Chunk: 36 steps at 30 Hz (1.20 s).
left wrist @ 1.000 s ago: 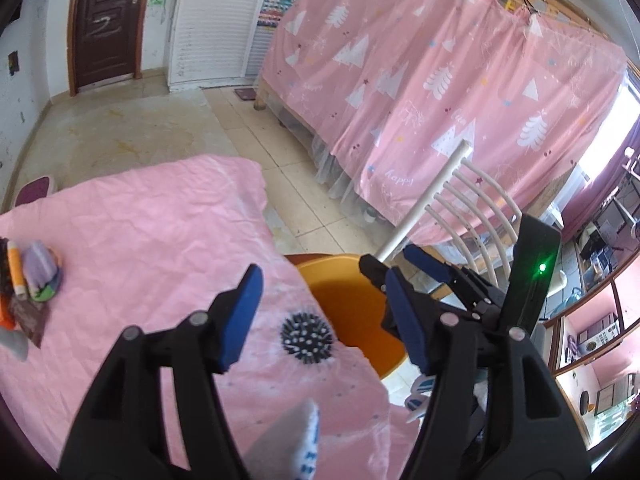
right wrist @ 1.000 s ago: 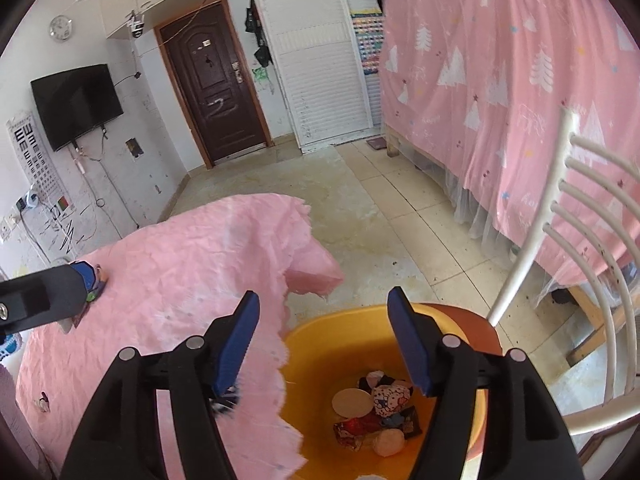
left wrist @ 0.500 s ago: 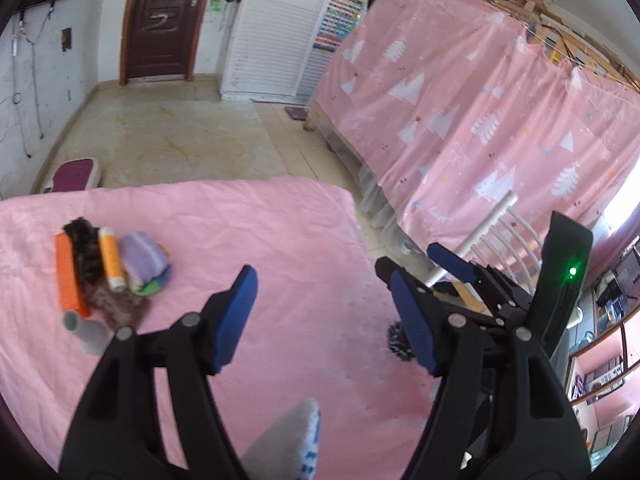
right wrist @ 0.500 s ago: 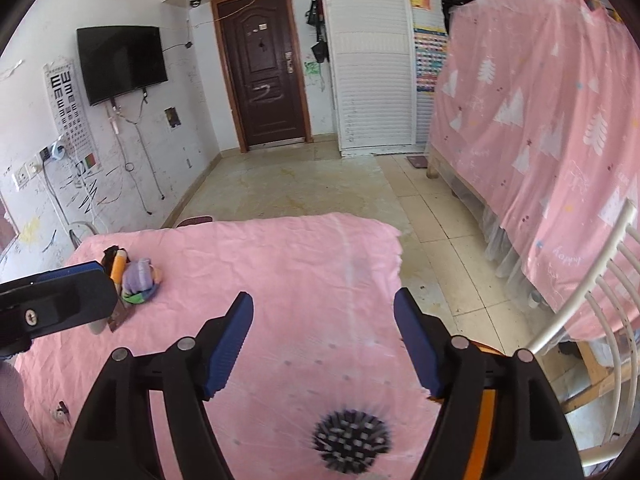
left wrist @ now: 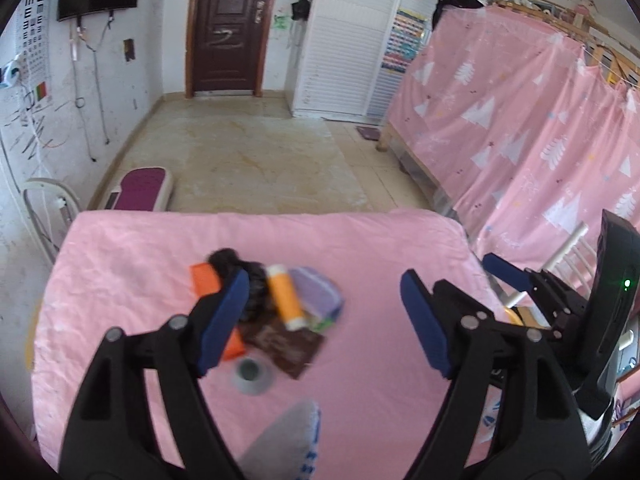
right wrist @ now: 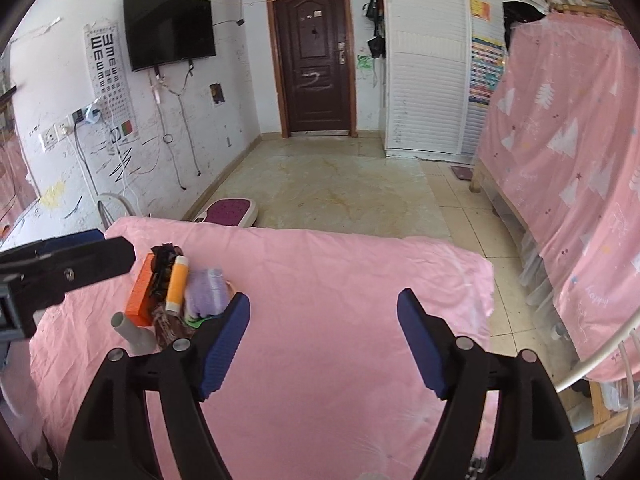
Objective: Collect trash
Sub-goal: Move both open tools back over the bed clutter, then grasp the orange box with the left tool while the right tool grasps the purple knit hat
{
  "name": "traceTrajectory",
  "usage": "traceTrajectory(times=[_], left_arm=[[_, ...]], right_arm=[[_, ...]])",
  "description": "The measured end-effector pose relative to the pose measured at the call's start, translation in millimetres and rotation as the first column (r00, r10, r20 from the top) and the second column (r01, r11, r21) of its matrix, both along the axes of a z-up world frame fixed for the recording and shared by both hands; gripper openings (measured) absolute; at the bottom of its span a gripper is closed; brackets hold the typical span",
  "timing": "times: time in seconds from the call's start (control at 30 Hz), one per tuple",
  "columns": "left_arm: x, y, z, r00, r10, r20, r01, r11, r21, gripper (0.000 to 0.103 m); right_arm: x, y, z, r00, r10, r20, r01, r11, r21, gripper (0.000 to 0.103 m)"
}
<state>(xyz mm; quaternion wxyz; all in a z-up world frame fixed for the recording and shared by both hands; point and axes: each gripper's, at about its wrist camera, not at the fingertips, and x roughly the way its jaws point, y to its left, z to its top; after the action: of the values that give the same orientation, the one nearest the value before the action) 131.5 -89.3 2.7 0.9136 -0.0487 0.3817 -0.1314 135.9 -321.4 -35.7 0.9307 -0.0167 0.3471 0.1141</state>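
Observation:
A small pile of trash lies on the pink-covered table (left wrist: 380, 248): an orange box (left wrist: 205, 278), a black tangle (left wrist: 236, 264), an orange tube (left wrist: 286, 298), a purple cloth (left wrist: 318, 290), a brown wrapper (left wrist: 286, 346) and a grey tube (left wrist: 250, 372). My left gripper (left wrist: 324, 320) hovers just short of the pile, its jaws opening with nothing gripped. My right gripper (right wrist: 322, 344) hangs over bare cloth to the right of the pile (right wrist: 176, 284), its jaws also opening and empty. Each gripper shows in the other's view: the right gripper (left wrist: 516, 280) and the left gripper (right wrist: 68, 268).
A white slatted chair (right wrist: 600, 352) stands off the table's right corner, with a pink curtained bed (right wrist: 568, 152) behind it. A purple-topped scale (right wrist: 230, 212) lies on the floor beyond the table. A grey sleeve (left wrist: 284, 440) shows under my left gripper.
Both grippers swung left, away from the orange basin and over the table. The trash pile now lies close ahead. Both pairs of jaws stand wider apart.

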Motion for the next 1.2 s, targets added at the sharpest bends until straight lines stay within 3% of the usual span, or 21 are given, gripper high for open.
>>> traceTrajectory(times=[0.27, 0.37, 0.67, 0.97, 1.13, 1.2], left_arm=[[24, 51, -22, 0.994, 0.076, -0.073, -0.072, 0.996, 0.055, 0.078], [32, 60, -36, 0.990, 0.074, -0.120, -0.070, 0.997, 0.039, 0.078], [47, 62, -74, 0.972, 0.066, -0.226, -0.059, 0.997, 0.040, 0.078], [54, 63, -95, 0.962, 0.080, -0.262, -0.062, 0.995, 0.076, 0.078], [53, 65, -94, 0.969, 0.079, -0.234, -0.056, 0.993, 0.103, 0.043], [52, 66, -94, 0.970, 0.070, -0.233, -0.048, 0.994, 0.099, 0.035]], right_arm=[[30, 41, -12, 0.997, 0.061, -0.044, -0.060, 0.998, 0.010, 0.071], [40, 54, -20, 0.995, 0.078, -0.067, -0.078, 0.997, 0.002, 0.071], [60, 60, -39, 0.989, 0.084, -0.123, -0.080, 0.996, 0.035, 0.071], [69, 68, -52, 0.979, 0.126, -0.160, -0.117, 0.991, 0.065, 0.071], [71, 75, -56, 0.974, 0.147, -0.174, -0.137, 0.988, 0.065, 0.071], [72, 78, -57, 0.972, 0.154, -0.177, -0.145, 0.988, 0.061, 0.071]])
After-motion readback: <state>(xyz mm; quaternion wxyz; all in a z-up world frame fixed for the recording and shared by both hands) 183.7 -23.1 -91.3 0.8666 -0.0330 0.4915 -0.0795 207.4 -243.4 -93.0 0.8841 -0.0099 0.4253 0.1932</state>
